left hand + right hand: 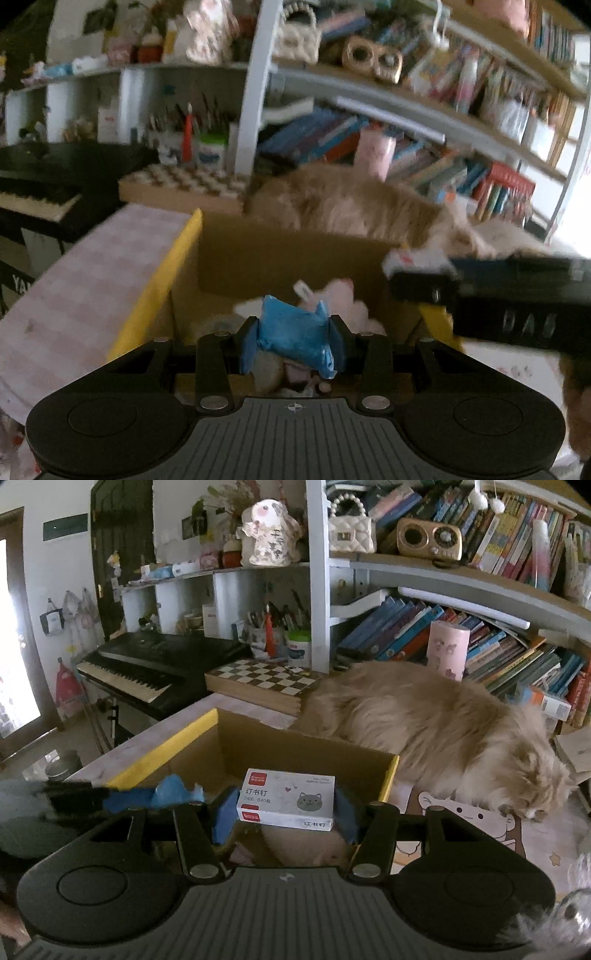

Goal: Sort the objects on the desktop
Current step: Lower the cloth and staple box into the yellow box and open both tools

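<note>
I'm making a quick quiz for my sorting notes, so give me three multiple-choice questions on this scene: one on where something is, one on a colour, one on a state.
1. Where does the cat lie?
A. inside the cardboard box
B. on the desk behind the cardboard box
C. on the keyboard

2. What colour is the packet in the left gripper?
A. blue
B. red
C. green

3. What is the right gripper doing?
A. hanging open, empty
B. shut on a pen
C. shut on the staple box

Answers:
1 B, it lies beyond the cardboard box.
2 A, the left gripper clamps a blue packet.
3 C, the right gripper clamps the staple box.
</note>
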Tool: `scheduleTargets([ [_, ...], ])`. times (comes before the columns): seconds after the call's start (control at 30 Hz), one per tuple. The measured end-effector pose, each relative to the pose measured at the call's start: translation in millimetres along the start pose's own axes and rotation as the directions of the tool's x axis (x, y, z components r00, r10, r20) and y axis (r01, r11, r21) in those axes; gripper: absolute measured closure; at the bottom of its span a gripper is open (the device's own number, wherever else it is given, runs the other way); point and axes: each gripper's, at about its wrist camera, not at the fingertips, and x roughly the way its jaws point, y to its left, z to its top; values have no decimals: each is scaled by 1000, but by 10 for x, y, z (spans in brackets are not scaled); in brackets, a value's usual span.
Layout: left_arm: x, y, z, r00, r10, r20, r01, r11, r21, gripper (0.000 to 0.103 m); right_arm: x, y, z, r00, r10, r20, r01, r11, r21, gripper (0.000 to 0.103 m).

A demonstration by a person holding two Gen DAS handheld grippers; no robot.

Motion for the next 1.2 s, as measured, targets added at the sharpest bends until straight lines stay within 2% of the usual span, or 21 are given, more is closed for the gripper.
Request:
scheduleTargets([
  [0.2, 278, -130, -96, 995, 29, -93, -22, 997, 78, 64, 238, -143, 80, 999, 24, -22, -24, 1000, 4, 50],
  [0.27, 328, -147, -119, 992, 53, -111, -43, 995, 93, 58, 309, -172, 87, 999, 36, -35, -36, 999, 5, 50],
  [0.3, 338, -163, -125, 992, 68, -108, -57, 993, 106, 40, 340, -181, 89, 998, 41, -41, -41, 999, 4, 50],
  [0.37, 311, -177, -124, 989, 118, -89, -109, 989, 99, 17, 399, -204, 77, 997, 51, -54, -51, 999, 3, 50],
  [0.53, 68, -104, -66, 987, 162, 4, -163, 986, 37, 14, 536, -245, 23, 993, 73, -94, -71, 997, 20, 50],
  [0.7, -198, -35, -83, 961, 274, 41, -275, 961, 23, 11, 655, -249, -6, 991, 80, -107, -78, 997, 26, 50],
  [0.8, -374, 28, -112, 949, 309, 58, -309, 951, -6, 11, 731, -210, -29, 988, 89, -128, -89, 996, 5, 50],
  [0.97, -582, 111, -179, 930, 358, 84, -352, 932, -82, 11, 819, -118, -106, 981, 94, -169, -100, 995, -28, 50],
  [1.03, -626, 127, -203, 926, 366, 86, -358, 928, -98, 11, 801, -78, -118, 982, 87, -165, -96, 994, -48, 49],
  [1.1, -660, 128, -215, 925, 366, 97, -358, 929, -96, 11, 774, -79, -104, 984, 90, -156, -98, 994, -39, 42],
  [1.2, -725, 110, -216, 925, 357, 126, -349, 933, -85, 10, 681, -80, -82, 988, 84, -129, -89, 996, -31, 42],
])
